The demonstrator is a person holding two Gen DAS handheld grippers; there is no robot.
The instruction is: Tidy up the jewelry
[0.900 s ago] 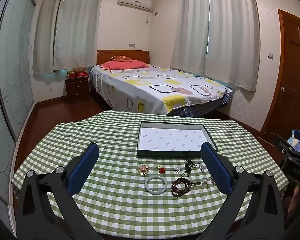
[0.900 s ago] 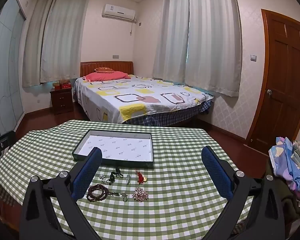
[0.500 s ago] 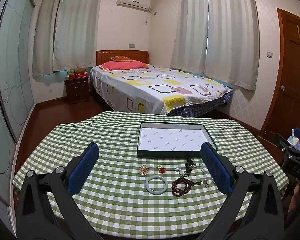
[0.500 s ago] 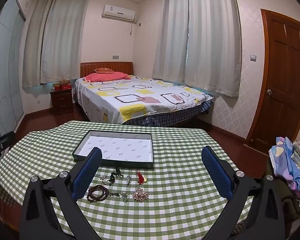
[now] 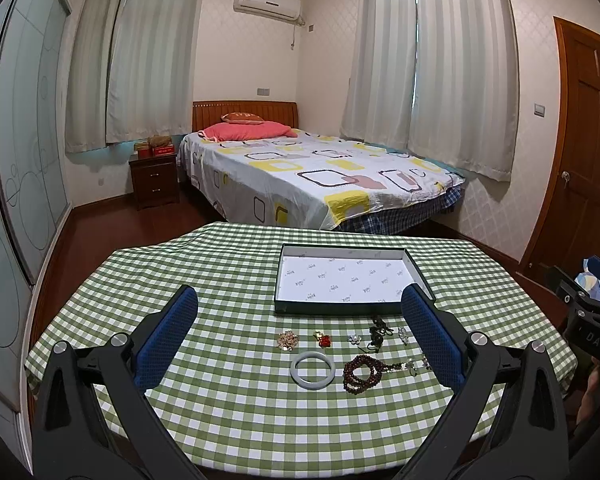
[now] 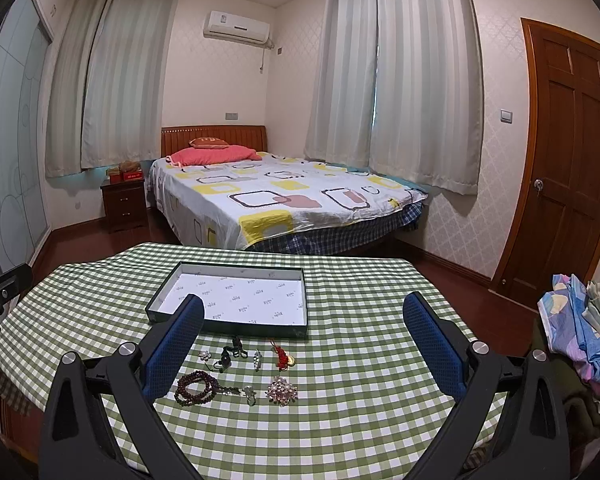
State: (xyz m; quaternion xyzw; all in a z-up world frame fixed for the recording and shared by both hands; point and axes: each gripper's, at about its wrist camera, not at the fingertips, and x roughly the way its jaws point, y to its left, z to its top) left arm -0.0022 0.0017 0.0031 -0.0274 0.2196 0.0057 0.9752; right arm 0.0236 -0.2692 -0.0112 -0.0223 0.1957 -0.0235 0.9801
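Several jewelry pieces lie on a green checked tablecloth in front of a dark tray with a white lining (image 5: 284, 280) (image 6: 306, 312). In the left wrist view I see a pale bangle (image 5: 312, 369), a brown bead bracelet (image 5: 360, 368), a gold brooch (image 5: 287, 339), a red charm (image 5: 323, 339) and a dark pendant (image 5: 378, 330). In the right wrist view I see the bead bracelet (image 6: 196, 387), a crystal brooch (image 6: 281, 390), a ring (image 6: 250, 394) and a red tassel charm (image 6: 283, 356). My left gripper (image 5: 298, 328) and right gripper (image 6: 302, 332) are both open, empty, held above the table's near side.
A round table (image 5: 220, 420) carries everything. Behind it stand a bed (image 5: 320, 176), a nightstand (image 5: 155, 180) and a wooden door (image 6: 568, 152). Folded cloth (image 6: 580, 328) lies at the right. The right gripper's body (image 5: 588, 320) shows at the right edge of the left view.
Both views barely shift; the grippers hold nearly still and stay open. The jewelry has not moved.
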